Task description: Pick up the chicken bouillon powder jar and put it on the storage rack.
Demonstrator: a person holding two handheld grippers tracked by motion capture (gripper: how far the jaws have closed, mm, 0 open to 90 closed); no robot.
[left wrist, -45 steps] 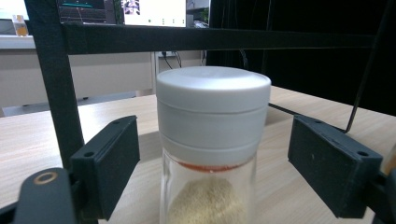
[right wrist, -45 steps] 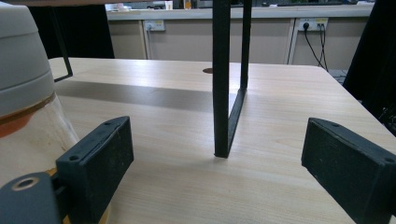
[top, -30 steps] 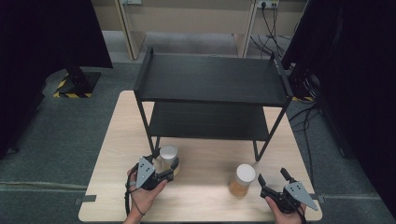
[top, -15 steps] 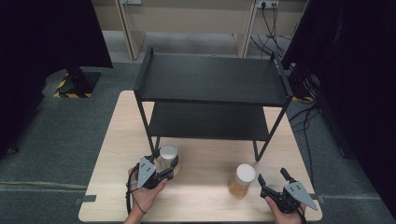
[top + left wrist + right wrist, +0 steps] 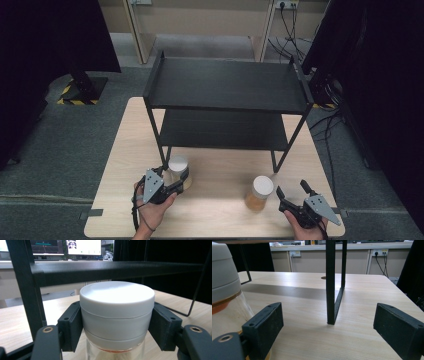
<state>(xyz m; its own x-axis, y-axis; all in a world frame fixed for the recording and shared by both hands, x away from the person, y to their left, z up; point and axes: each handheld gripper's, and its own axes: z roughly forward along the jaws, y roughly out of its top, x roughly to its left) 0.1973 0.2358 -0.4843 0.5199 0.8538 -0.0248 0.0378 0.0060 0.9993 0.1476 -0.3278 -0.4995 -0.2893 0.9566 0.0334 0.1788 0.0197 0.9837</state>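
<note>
two jars on the worktop [image 5: 220,200] in front of the black shelf rack [image 5: 225,85]. left gripper [image 5: 176,181] has just been closing; its fingers [image 5: 71,325] now clamp the white lid [image 5: 117,296] of the left jar [image 5: 178,170], by the rack's front-left leg. right gripper [image 5: 292,191] has its fingers [image 5: 263,323] spread wide w/ nothing between, right jar [image 5: 259,194] just beside. advice: grip sits high on the lid, so lift straight up, slow, keep clear of the rack's lower shelf edge.
</note>
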